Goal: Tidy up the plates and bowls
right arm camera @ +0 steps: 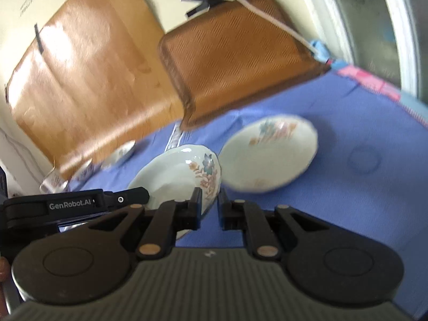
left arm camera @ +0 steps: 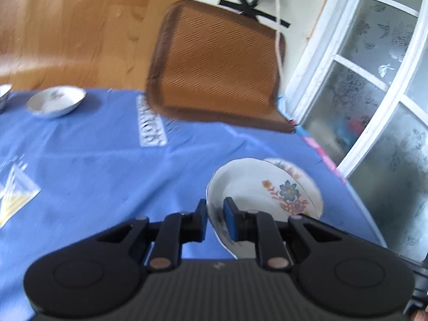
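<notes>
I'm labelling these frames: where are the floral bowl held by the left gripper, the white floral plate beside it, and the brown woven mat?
Floral bowl (left arm camera: pixel 256 187): left wrist view, inner wall.
White floral plate (right arm camera: pixel 270 155): right wrist view, centre.
Brown woven mat (left arm camera: pixel 219 61): left wrist view, middle.

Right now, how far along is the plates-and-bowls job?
Early. Nothing looks stacked yet. In hand: the left gripper is shut on the rim of a floral plate, held tilted above a second floral plate lying on the blue cloth. The right gripper holds nothing. Left: a small bowl sits alone at the far edge, with more dishes blurred beside it.
</notes>
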`<action>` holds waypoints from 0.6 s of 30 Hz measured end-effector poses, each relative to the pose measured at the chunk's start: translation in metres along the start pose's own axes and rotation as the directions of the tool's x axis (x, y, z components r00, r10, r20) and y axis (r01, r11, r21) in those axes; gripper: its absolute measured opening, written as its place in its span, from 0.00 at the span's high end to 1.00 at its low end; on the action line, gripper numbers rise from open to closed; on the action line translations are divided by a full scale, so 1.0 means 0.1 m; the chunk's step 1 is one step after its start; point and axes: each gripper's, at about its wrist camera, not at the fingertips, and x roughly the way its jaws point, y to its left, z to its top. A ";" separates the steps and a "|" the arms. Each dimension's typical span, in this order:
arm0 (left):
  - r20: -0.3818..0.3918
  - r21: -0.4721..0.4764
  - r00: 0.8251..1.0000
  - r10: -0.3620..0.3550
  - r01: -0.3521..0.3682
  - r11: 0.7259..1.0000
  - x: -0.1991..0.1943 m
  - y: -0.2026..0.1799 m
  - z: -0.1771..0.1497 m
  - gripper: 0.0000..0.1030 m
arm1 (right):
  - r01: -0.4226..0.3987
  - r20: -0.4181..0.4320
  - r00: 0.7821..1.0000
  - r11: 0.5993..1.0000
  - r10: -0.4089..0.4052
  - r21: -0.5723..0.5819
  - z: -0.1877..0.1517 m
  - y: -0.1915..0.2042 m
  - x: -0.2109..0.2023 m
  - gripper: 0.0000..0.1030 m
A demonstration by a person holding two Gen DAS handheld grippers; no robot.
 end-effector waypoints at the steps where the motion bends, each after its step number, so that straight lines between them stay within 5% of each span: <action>1: 0.005 0.009 1.000 -0.012 0.012 1.000 0.04 -0.07 0.05 0.86 | 0.014 0.019 1.000 1.000 -0.014 -0.003 0.04 -0.03 -0.01 0.86; 7: -0.004 0.039 0.998 -0.063 0.063 0.997 0.40 -0.39 0.23 0.86 | 0.110 0.081 0.991 0.994 -0.110 0.008 0.24 -0.32 0.00 0.86; 18: -0.075 0.033 0.996 -0.052 0.055 0.998 0.79 -0.51 0.18 0.86 | 0.224 0.094 0.970 0.974 -0.226 0.025 0.19 -0.47 0.11 0.81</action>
